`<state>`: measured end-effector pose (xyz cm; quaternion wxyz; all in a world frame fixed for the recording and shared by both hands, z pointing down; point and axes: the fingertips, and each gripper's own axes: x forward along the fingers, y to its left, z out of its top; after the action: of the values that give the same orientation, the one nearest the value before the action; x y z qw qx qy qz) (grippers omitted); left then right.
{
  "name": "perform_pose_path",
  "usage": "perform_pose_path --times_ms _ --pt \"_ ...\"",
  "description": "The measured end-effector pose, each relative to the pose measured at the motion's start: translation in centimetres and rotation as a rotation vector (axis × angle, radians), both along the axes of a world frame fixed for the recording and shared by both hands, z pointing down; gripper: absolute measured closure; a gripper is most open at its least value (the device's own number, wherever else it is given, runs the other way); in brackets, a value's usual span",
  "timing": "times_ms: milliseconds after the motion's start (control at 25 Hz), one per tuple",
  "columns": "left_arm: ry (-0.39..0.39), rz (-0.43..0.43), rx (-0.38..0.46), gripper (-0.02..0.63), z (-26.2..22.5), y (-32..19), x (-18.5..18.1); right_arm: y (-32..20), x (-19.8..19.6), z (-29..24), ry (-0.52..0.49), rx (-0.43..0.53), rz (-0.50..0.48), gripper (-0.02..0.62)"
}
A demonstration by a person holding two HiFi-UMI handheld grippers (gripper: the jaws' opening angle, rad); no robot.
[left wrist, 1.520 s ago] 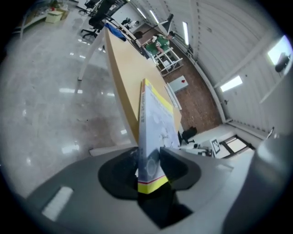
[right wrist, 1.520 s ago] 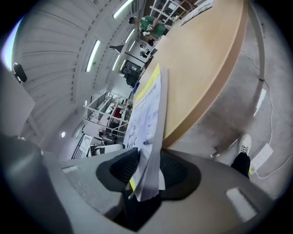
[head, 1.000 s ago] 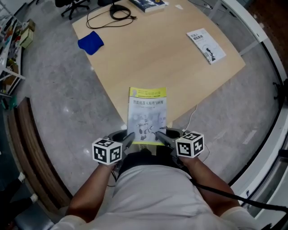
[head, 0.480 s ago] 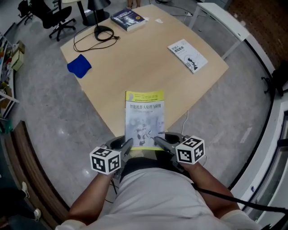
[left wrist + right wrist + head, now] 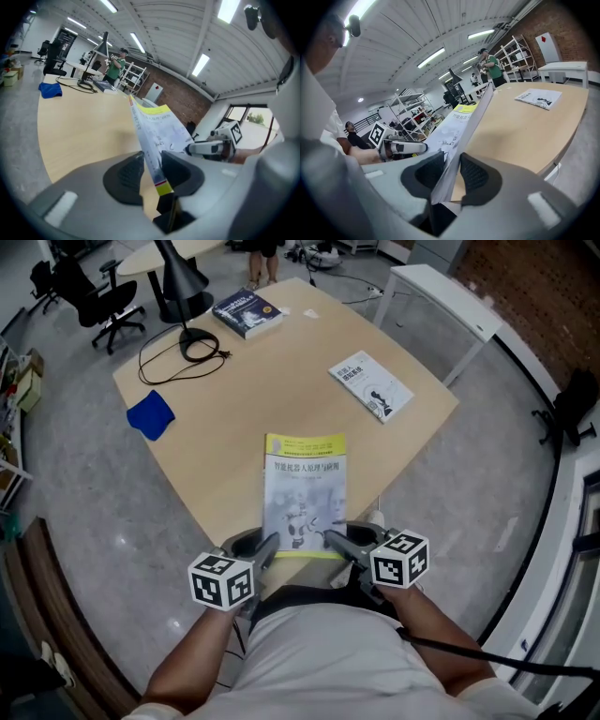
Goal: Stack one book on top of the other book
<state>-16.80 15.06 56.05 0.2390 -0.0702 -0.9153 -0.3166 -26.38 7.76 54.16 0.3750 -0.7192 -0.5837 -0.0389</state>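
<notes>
I hold a yellow-and-white book (image 5: 305,493) by its two near corners, over the near corner of the wooden table (image 5: 234,427). My left gripper (image 5: 269,547) is shut on its near-left corner, where the book (image 5: 152,131) stands edge-on between the pads. My right gripper (image 5: 333,542) is shut on the near-right corner, the book (image 5: 459,126) pinched between its jaws. A white book (image 5: 369,386) lies flat on the table's right side and shows as a white book (image 5: 537,98) in the right gripper view. A dark blue book (image 5: 247,312) lies at the far edge.
A blue cloth (image 5: 150,415) lies at the table's left corner. A black lamp base with coiled cable (image 5: 192,343) stands beside the dark blue book. A white bench (image 5: 441,301) is behind the table on the right, office chairs (image 5: 84,296) at far left. Grey floor surrounds the table.
Both grippers have moved forward and up with the yellow-and-white book, which now reaches farther over the table. The view has shifted, so more of the table's far end shows.
</notes>
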Motion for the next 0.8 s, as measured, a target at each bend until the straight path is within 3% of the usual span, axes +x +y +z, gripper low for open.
perform_pose_path --times_ms 400,800 --pt "0.028 -0.17 -0.012 0.48 0.3 0.1 -4.5 1.6 -5.5 0.8 0.049 -0.031 -0.133 0.485" --pt "0.035 -0.383 -0.027 0.484 -0.3 -1.7 -22.9 1.8 -24.7 0.0 0.051 -0.062 -0.329 0.491"
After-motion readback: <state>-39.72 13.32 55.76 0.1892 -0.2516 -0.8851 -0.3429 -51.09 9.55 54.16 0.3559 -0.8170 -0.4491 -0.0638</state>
